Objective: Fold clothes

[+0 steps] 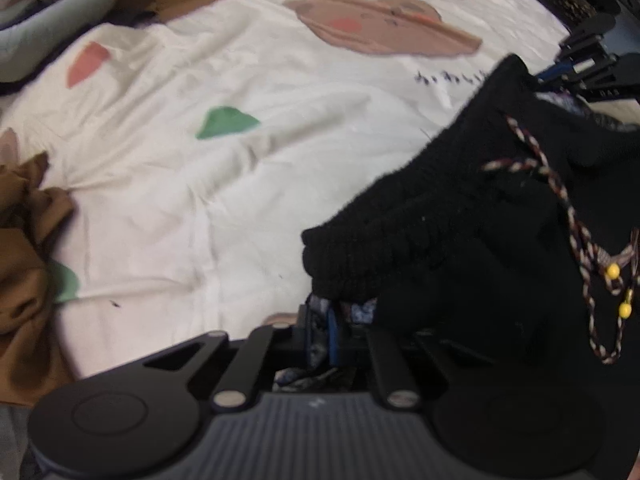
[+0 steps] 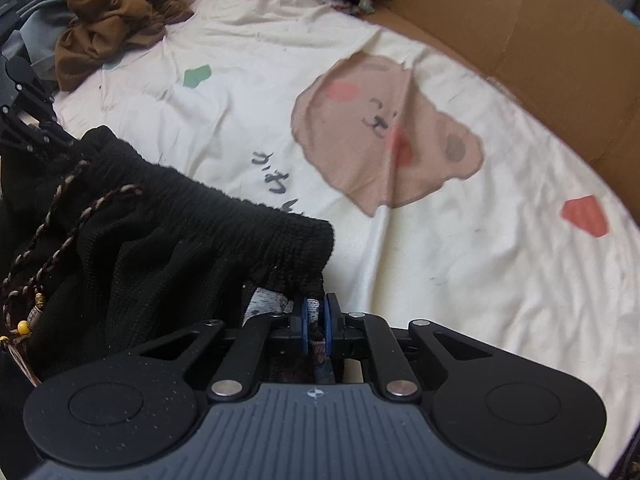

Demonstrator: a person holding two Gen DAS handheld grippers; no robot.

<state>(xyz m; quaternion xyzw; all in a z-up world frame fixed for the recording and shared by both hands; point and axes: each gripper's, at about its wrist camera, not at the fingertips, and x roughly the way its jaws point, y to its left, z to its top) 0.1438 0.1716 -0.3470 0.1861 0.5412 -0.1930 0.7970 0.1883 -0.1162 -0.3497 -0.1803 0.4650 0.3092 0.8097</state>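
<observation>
A black knit garment with a ribbed elastic waistband hangs stretched between both grippers over the cream bedsheet. Its braided drawstring ends in yellow beads. My left gripper is shut on one corner of the waistband, with patterned lining showing between the blue pads. In the right wrist view, my right gripper is shut on the other corner of the garment's waistband. The right gripper also shows at the far end in the left view, and the left gripper at the left edge of the right view.
A crumpled brown garment lies at the sheet's edge, also seen as brown cloth. The sheet carries a bear print and coloured patches. A cardboard wall borders the sheet. A grey pillow lies at the back.
</observation>
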